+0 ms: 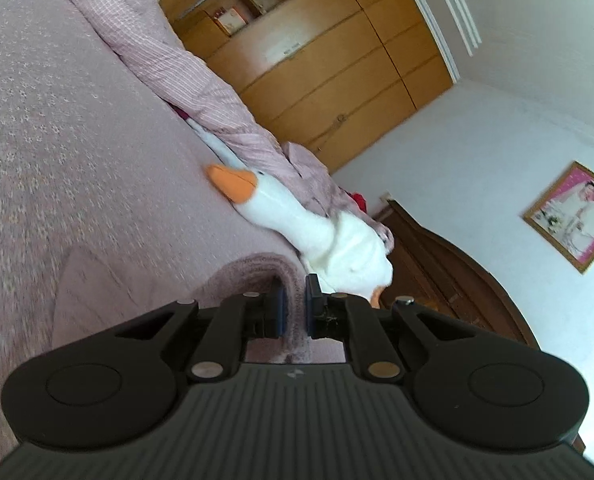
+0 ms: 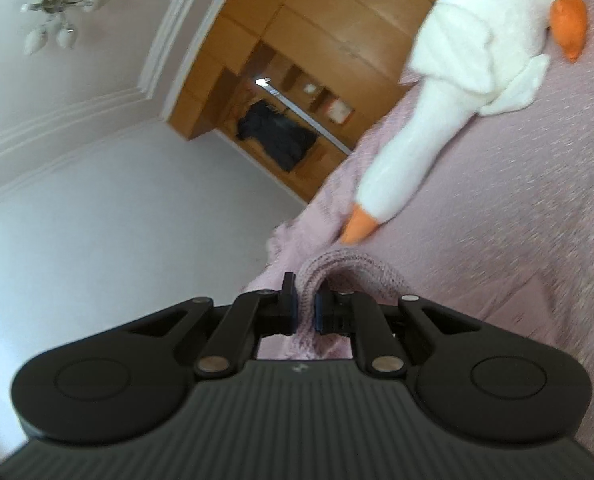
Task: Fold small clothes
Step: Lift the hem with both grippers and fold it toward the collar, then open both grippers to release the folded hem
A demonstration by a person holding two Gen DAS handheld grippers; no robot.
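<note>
Left wrist view shows your left claw (image 1: 293, 304) pinching a fold of the pink knit garment (image 1: 253, 276), its pads pressed against the fabric on both sides. The garment arches up from the bed (image 1: 77, 128), just beside the white plush goose (image 1: 297, 220), which lies along a rumpled pink quilt (image 1: 185, 68). In the right wrist view, your right claw (image 2: 305, 310) likewise grips another bunched part of the same knit (image 2: 353, 270), lifted above the bedspread near the goose's orange beak (image 2: 359, 226). Both views are tilted and somewhat blurred.
</note>
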